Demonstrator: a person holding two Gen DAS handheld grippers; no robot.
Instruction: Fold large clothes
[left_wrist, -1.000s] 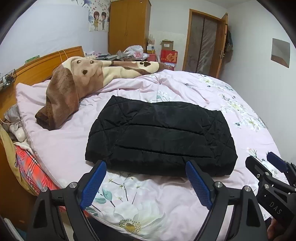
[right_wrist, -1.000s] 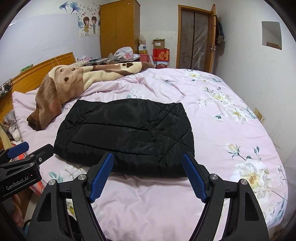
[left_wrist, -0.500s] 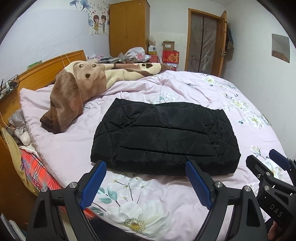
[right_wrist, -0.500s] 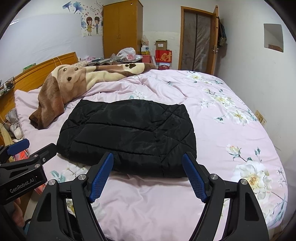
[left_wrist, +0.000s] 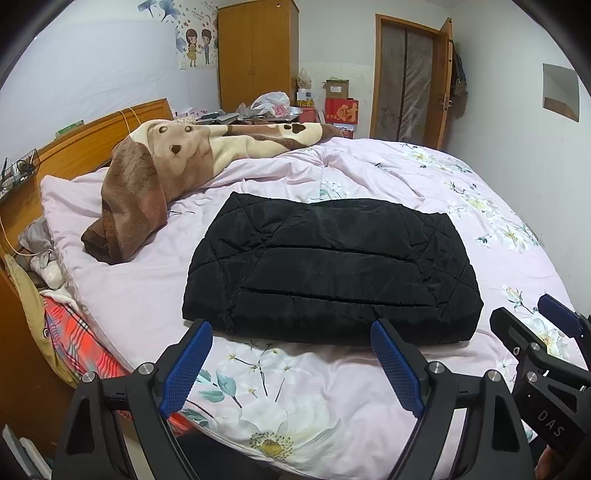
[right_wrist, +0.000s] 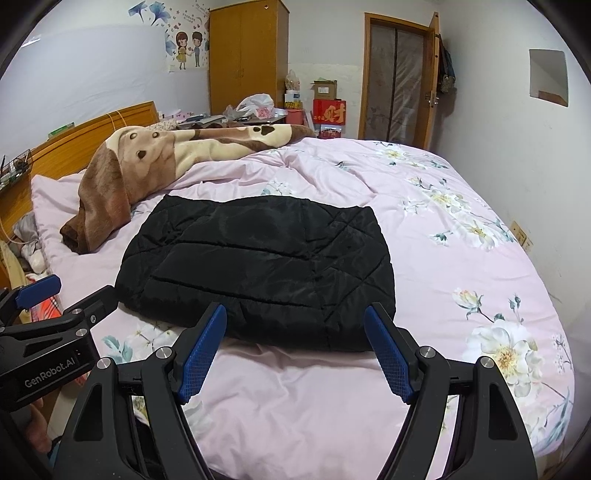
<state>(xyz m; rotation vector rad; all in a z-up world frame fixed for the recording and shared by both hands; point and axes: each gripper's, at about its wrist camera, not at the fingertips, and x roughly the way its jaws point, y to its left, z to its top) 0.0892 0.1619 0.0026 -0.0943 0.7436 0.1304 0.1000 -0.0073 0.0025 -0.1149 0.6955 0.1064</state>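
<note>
black quilted jacket lies folded flat on pink floral duvet. left gripper and right gripper both spread wide, holding nothing, near its front edge.

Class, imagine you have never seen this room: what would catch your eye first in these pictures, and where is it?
The black quilted jacket, folded into a thick rectangle, lies in the middle of the pink floral bedspread. Beyond it to the left, a brown and cream dog-print blanket is heaped near the wooden headboard. In the foreground the left claw and right claw hang open, touching nothing.
</note>
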